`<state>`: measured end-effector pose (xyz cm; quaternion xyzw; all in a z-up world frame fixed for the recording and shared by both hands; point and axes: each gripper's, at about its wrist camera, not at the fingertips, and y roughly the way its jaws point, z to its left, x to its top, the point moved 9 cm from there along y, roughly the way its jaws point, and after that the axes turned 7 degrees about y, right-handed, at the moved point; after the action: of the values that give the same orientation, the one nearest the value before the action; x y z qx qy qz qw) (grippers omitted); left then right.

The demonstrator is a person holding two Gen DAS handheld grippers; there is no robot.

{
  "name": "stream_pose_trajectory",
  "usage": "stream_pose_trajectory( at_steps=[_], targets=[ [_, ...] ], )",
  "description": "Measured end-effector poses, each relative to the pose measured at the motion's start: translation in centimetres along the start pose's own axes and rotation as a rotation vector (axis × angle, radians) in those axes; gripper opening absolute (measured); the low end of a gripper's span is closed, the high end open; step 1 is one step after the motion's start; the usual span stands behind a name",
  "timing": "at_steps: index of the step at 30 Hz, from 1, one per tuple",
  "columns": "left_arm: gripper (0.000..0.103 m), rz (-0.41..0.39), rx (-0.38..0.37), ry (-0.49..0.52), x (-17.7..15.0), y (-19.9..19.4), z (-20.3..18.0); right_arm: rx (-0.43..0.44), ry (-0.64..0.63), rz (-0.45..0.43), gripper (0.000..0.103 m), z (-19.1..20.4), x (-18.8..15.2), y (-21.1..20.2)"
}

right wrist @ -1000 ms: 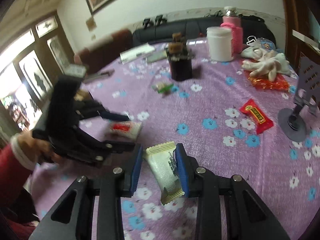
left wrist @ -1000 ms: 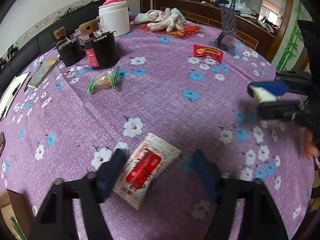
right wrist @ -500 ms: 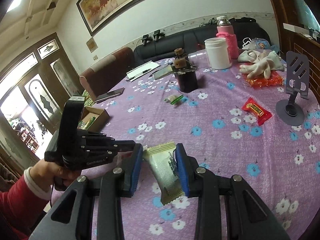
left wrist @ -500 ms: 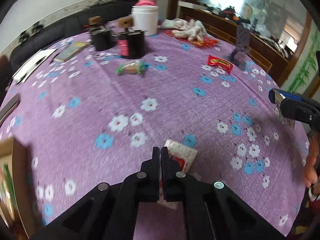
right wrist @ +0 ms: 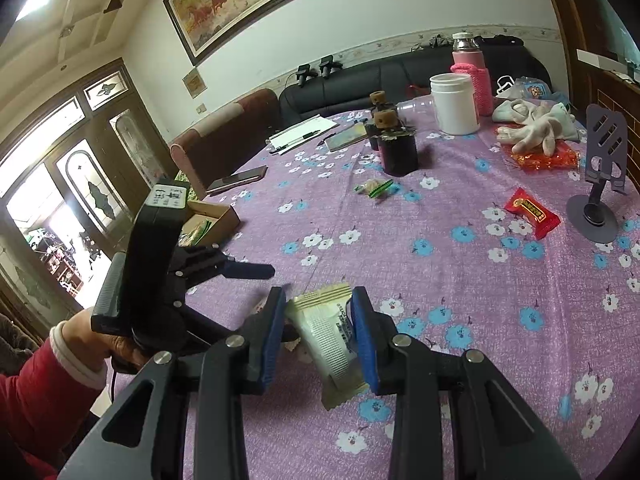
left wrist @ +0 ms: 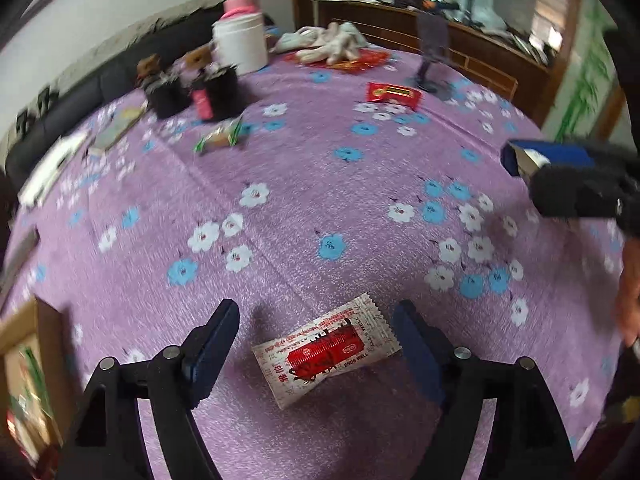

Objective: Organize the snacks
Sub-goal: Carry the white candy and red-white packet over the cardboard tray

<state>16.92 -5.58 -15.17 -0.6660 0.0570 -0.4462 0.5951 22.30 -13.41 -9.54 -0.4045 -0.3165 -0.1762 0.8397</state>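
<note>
A white snack packet with a red print lies flat on the purple flowered tablecloth. It sits between the fingers of my left gripper, whose jaws are opening wide, and neither pad touches it. My right gripper is shut on a pale cream-green snack packet, held above the cloth. In the left wrist view the right gripper shows at the right edge. A red snack packet and a small green-ended snack lie farther out on the table.
An open cardboard box with snacks stands at the table's left edge beside the left gripper. Two black jars, a white tub, a pink bottle, white gloves, a grey phone stand, a phone and papers stand at the back.
The left jaws closed on the red-print packet, then opened wide, and the packet now lies loose between them. The right gripper kept its packet and drifted slightly.
</note>
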Motion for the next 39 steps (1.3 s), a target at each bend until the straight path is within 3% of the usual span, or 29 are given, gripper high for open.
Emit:
stream_pose_trajectory(
  at_steps=[6, 10, 12, 14, 16, 29, 34, 39],
  targets=[
    [0.084, 0.096, -0.049, 0.034, -1.6, 0.8, -0.8, 0.001, 0.028, -0.010, 0.033, -0.9, 0.1, -0.5],
    [0.085, 0.043, -0.035, -0.069, -1.7, 1.0, 0.1, 0.007, 0.039, -0.009, 0.033, -1.1, 0.0, -0.4],
    [0.084, 0.027, -0.014, -0.069, -1.6, 1.1, 0.0, 0.008, 0.038, -0.005, 0.033, -1.0, -0.1, -0.2],
    [0.075, 0.014, -0.016, -0.072, -1.5, 1.0, -0.3, 0.011, 0.040, -0.005, 0.033, -1.0, -0.2, -0.2],
    [0.040, 0.000, -0.024, -0.070, -1.3, 0.6, -0.6, 0.010, 0.042, -0.009, 0.033, -1.1, -0.1, -0.3],
    [0.035, -0.034, -0.030, -0.114, -1.5, -0.1, -1.1, 0.012, 0.044, -0.023, 0.033, -0.7, 0.2, -0.8],
    [0.035, -0.073, 0.055, -0.198, -2.4, -1.9, 0.3, 0.023, 0.034, -0.024, 0.033, 0.2, 0.4, -0.7],
    [0.036, -0.107, 0.211, -0.343, -4.5, -5.0, 3.8, 0.044, 0.019, -0.004, 0.033, 1.7, 0.2, 0.5]
  ],
)
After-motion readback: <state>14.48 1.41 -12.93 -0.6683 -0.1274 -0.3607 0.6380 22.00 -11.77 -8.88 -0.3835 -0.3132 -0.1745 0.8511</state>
